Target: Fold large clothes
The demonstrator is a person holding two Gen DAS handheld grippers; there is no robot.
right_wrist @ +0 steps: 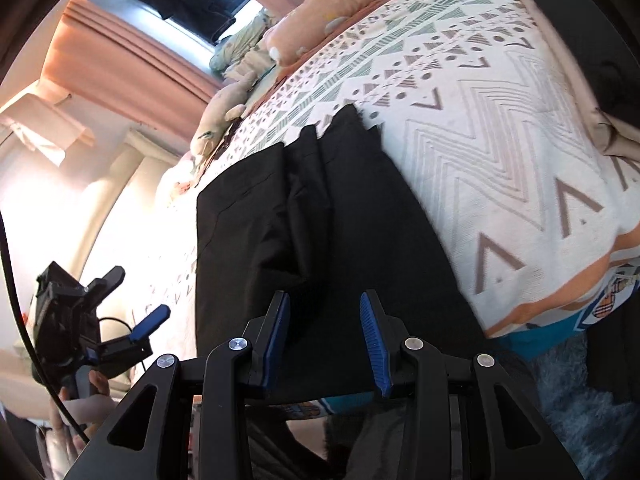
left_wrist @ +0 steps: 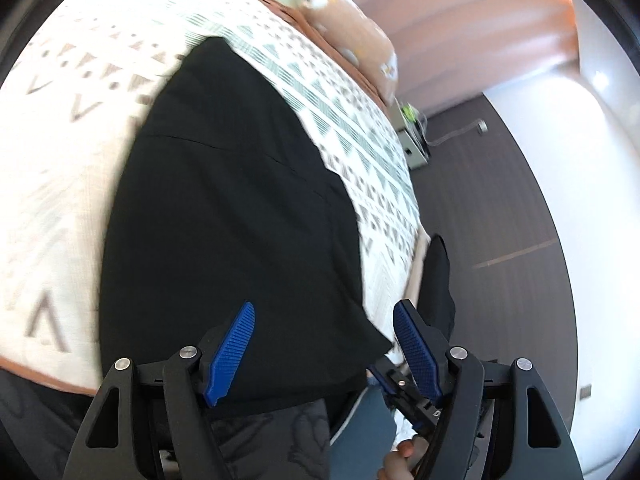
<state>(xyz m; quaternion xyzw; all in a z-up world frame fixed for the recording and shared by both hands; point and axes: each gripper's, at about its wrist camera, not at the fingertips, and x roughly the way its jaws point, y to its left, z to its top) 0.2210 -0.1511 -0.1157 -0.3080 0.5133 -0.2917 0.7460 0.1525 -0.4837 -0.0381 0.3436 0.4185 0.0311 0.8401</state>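
The black garment (left_wrist: 232,216) lies spread flat on the bed, on a white bedspread (left_wrist: 80,128) printed with grey and green triangles and zigzags. In the right wrist view the garment (right_wrist: 320,232) shows long lengthwise folds near its far end, and its near edge reaches the foot of the bed, where it hangs just past the bedspread's (right_wrist: 500,140) orange border.

The left hand-held gripper (left_wrist: 324,344) hovers over the near corner of the garment with its blue-padded jaws wide apart and nothing between them. From the right wrist view the same left hand-held gripper (right_wrist: 132,320) is seen off to the side of the cloth, jaws spread, held by a hand (right_wrist: 80,400). The right hand-held gripper (right_wrist: 326,340) sits above the garment's near edge, its jaws parted and holding nothing; whether the pads touch the cloth cannot be told.

At the head of the bed lie a peach pillow (right_wrist: 320,12) and a plush toy (right_wrist: 220,116). Peach curtains (right_wrist: 120,60) hang beyond, and a dark floor (left_wrist: 480,200) runs beside the bed.
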